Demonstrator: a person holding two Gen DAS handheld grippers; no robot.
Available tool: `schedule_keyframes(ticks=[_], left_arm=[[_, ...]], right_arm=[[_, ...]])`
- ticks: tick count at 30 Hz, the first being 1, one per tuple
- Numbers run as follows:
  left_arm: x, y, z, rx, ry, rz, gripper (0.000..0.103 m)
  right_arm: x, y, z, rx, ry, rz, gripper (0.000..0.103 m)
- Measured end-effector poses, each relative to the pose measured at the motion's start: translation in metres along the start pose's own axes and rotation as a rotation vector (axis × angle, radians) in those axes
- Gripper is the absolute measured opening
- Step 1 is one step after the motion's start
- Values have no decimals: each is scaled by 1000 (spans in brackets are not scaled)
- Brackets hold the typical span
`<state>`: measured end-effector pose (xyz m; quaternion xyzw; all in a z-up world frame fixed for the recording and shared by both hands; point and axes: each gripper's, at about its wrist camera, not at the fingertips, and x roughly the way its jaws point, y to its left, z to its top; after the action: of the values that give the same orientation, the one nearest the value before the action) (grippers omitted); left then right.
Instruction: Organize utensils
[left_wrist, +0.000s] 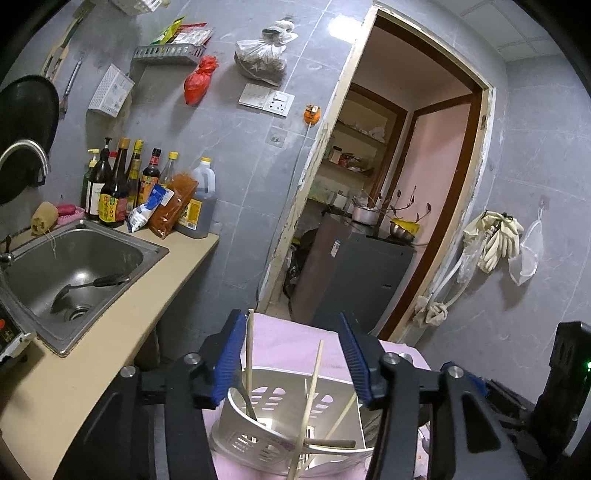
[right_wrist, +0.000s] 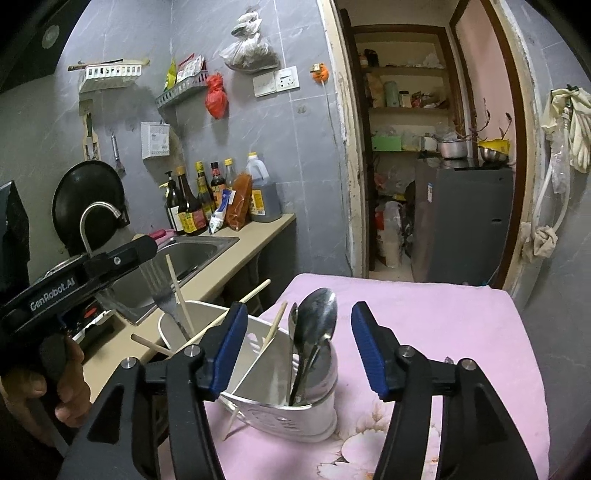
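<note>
Your right gripper (right_wrist: 299, 347) stands with its blue pads parted and nothing pressed between them, hovering just above a white utensil holder (right_wrist: 284, 417) on a table draped in a pink floral cloth (right_wrist: 443, 332). Between the pads, a large metal spoon (right_wrist: 317, 321) rises upright from the holder's near compartment, touching neither pad, with a second, narrower utensil beside it. A wooden chopstick (right_wrist: 275, 328) leans across the divider, and more chopsticks and a fork (right_wrist: 166, 299) stand in the far compartment.

Your left gripper (left_wrist: 293, 354) is likewise spread apart and grips nothing. One chopstick (left_wrist: 250, 347) stands just beside its left pad; whether the two touch cannot be told. Other chopsticks (left_wrist: 310, 398) lean loosely in the holder (left_wrist: 258, 435) beneath. In the right wrist view, your hand (right_wrist: 70, 384) wraps the black handle of the left tool at the picture's left edge.

Beyond the holder, a beige counter (left_wrist: 122, 332) carries a steel sink (left_wrist: 74, 273) with a dark-handled utensil (left_wrist: 88, 286) lying in its basin. Sauce bottles (left_wrist: 118, 184) crowd the counter's far end against the grey tiled wall. An open doorway (right_wrist: 424, 147) shows pantry shelves behind.
</note>
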<state>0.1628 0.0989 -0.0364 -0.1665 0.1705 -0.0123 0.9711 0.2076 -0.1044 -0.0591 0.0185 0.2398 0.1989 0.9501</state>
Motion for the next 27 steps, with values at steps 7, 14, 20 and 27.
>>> schedule_keyframes(ticks=[7,14,20,27], left_arm=[[-7,-2,2,-5,-15,-1,58],[-15,-15,4,37,-31,14,81],[-20,-27,5,70,-47,77,95],[-32,-41,14,99,-72,115,98]], right_arm=[[-12,-9,4,9,-27,-33,63],[-34,-23,7,23,-78,-87,81],[-54,-35,15,30,-119,-119,92],[-78,-40,32,14,-163,-136,101]])
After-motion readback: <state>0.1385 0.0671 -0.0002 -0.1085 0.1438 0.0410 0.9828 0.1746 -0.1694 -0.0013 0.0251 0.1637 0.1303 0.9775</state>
